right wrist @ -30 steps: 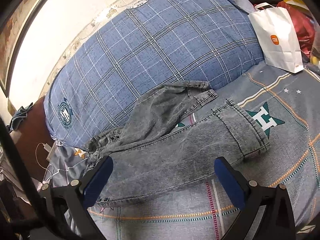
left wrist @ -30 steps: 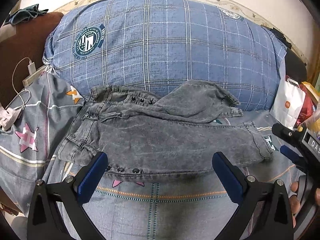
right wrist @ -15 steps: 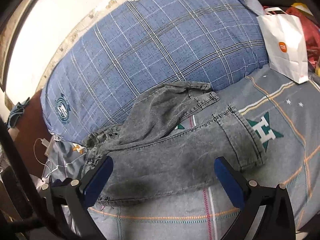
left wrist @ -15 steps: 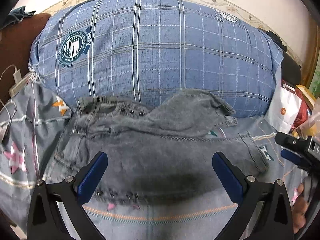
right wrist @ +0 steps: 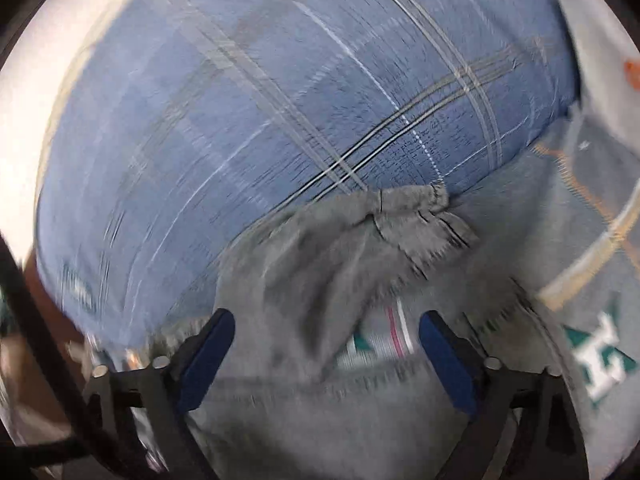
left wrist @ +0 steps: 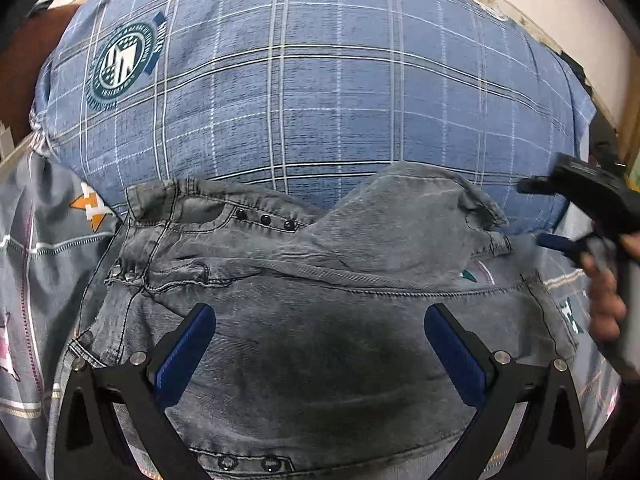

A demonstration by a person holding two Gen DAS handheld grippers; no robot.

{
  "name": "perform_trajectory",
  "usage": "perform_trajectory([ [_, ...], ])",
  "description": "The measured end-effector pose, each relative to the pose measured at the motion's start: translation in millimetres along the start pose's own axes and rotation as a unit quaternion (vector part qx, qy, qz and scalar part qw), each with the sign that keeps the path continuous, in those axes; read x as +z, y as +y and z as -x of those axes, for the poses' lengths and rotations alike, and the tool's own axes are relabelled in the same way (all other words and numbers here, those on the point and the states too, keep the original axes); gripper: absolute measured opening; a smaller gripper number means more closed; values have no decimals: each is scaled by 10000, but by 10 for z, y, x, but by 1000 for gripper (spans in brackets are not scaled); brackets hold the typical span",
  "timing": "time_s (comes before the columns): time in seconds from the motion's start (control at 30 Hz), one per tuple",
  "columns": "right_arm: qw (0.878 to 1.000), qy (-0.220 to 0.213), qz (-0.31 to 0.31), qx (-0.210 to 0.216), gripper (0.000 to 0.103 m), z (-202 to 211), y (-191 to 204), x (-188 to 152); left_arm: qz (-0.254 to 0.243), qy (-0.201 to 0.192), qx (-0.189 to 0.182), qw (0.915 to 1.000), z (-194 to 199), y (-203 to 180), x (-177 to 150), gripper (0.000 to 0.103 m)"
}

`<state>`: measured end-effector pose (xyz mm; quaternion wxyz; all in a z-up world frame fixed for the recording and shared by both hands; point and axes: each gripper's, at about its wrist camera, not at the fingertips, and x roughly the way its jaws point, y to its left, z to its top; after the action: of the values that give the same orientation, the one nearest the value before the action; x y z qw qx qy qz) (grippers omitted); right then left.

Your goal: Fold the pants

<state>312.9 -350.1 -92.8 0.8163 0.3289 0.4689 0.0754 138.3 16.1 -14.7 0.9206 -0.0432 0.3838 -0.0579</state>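
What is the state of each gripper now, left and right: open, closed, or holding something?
Left gripper: open, holding nothing, above the grey pants.
Right gripper: open, holding nothing, pointed at the far pant leg.

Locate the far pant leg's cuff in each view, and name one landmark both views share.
Left wrist: the cuff lies right of centre, against the foot of the plaid pillow, just left of the right gripper.
Right wrist: the cuff sits at centre, blurred, touching the pillow's lower edge.
Shared landmark: the blue plaid pillow behind the pants.
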Motion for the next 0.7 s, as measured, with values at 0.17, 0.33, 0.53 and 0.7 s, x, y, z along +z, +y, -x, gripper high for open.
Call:
perform_trajectory([
  [0.17, 9961, 122, -877, 35, 84, -577, -226, 472, 66, 85, 28, 9999, -82, 22, -5, 103],
  [0.33, 9873, 306, -1554, 124, 68, -910, -442, 682, 42, 109, 20, 9999, -102, 13, -24, 103],
  [0.53, 9924, 264, -1203, -26, 7, -830, -370, 650, 22, 65, -41, 10000, -54, -8, -20, 103],
  [0.7, 9985, -14, -536, 133, 7, -209, -202, 335, 53, 31, -211, 9998, 29, -50, 14, 103],
])
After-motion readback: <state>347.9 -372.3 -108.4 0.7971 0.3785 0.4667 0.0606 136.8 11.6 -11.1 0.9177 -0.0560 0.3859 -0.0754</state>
